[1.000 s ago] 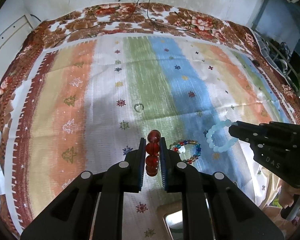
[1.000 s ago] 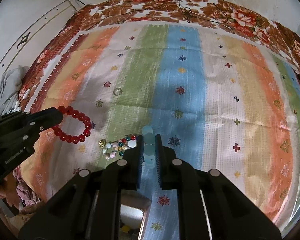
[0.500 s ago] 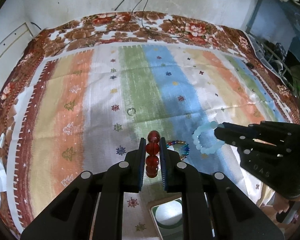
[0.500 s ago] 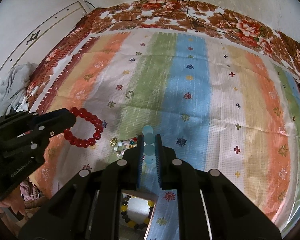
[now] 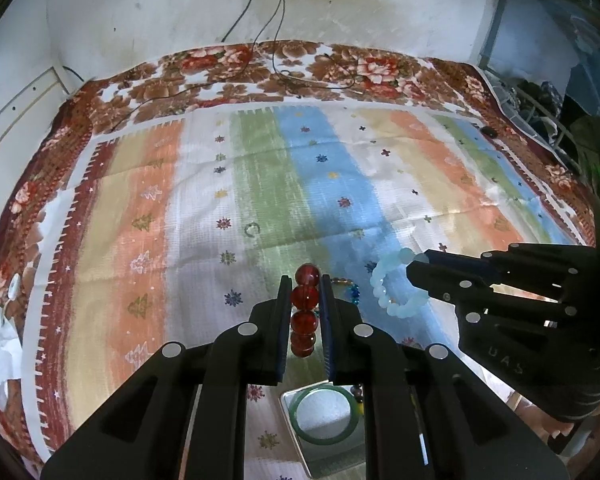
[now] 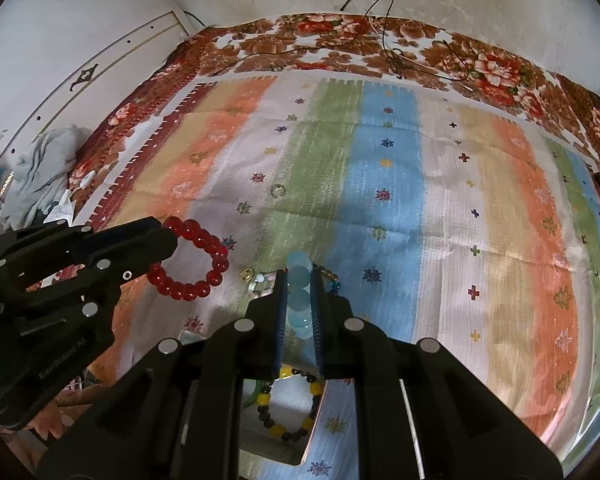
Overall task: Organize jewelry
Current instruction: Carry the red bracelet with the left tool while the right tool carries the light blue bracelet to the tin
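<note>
Left wrist view first: left tongs [image 5: 305, 312] clamped on a red bead bracelet [image 5: 305, 312], beads stacked in a column between the two fingers, top bead poking past the tips. Held clear above the striped bedspread [image 5: 148, 216]. Off to the right, right tongs [image 5: 416, 268] closed on a pale blue bead bracelet [image 5: 392, 288], loop dangling left of their tips. Just beyond the left tips and partly hidden behind them, a multicoloured bead bracelet [image 5: 350, 286] lying on the spread. Further ahead, a small open ring [image 5: 252, 229] on the green stripe. Below the tongs, a tray [image 5: 296, 428] with a green bangle [image 5: 326, 416] inside.

Over to the right wrist view: right tongs [image 6: 299, 300] pinching the pale blue bracelet [image 6: 300, 300] edge-on between the fingers. To the left, left tongs [image 6: 168, 240] gripping the red bracelet [image 6: 192, 264], its loop hanging open to the right of their tips. Just past the right tips, the multicoloured bracelet [image 6: 260, 282] on the spread, half hidden. Straight ahead, the small ring [image 6: 277, 190]. Beneath the fingers, the tray [image 6: 272, 452], holding a yellow-and-black bead bracelet [image 6: 288, 404].
</note>
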The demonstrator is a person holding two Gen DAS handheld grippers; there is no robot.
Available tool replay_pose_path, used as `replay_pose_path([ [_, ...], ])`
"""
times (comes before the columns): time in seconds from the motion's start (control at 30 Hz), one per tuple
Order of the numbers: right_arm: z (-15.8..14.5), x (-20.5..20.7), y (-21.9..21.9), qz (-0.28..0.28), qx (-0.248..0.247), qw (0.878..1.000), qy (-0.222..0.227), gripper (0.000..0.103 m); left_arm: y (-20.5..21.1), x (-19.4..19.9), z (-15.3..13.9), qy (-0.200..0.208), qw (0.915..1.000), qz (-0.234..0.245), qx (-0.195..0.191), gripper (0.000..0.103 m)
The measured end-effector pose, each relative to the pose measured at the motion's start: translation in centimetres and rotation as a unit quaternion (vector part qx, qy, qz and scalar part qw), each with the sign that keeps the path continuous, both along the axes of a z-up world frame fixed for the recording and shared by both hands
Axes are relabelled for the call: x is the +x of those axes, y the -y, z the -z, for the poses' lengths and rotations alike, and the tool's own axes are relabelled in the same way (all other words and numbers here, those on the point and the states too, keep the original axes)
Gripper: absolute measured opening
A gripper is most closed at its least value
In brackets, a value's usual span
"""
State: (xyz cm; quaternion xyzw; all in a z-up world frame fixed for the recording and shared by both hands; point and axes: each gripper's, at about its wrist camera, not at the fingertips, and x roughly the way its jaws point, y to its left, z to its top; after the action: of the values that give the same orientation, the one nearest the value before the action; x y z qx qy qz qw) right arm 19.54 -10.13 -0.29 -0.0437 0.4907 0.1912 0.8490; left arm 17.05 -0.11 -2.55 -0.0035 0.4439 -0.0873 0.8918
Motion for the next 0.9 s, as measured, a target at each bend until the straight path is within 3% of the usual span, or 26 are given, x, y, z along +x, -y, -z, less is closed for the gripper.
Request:
replay_pose_path([
  [0.33,-1.6,-3.4,-0.3,-0.022,0.011,1.0,0.019,0.013,0.3,-2.5,-1.1,0.02,0.9997,0.003,-0.012,0.013],
  [0.9,-0.5,-7.9,-0.3,-0.049,0.0,0.999,0.01,0.013,1.8,-6.9,-0.8,0.029,0.9994,0.02,0.003,0.013],
])
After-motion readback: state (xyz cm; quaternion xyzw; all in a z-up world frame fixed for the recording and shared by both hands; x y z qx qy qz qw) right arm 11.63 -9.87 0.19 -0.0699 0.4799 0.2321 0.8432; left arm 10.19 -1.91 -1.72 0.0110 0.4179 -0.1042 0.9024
